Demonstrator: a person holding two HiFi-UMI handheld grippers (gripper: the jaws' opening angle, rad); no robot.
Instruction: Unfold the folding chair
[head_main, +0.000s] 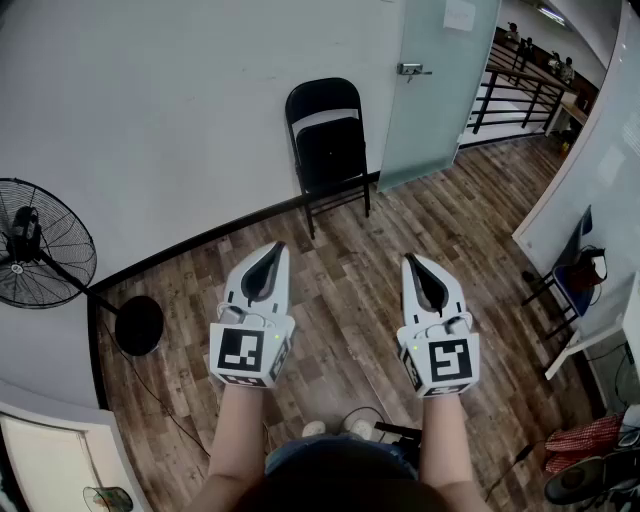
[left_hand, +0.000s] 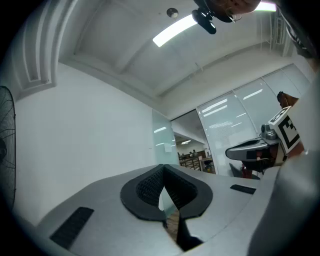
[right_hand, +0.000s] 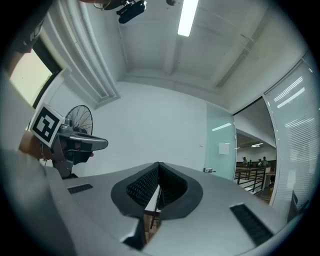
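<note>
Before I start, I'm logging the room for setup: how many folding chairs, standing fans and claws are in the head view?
folding chair: 1
standing fan: 1
claws, the left claw and the right claw: 2
Total: 4

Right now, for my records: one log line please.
chair: folded, at wall | left hand-held gripper: shut, empty | right hand-held gripper: shut, empty
</note>
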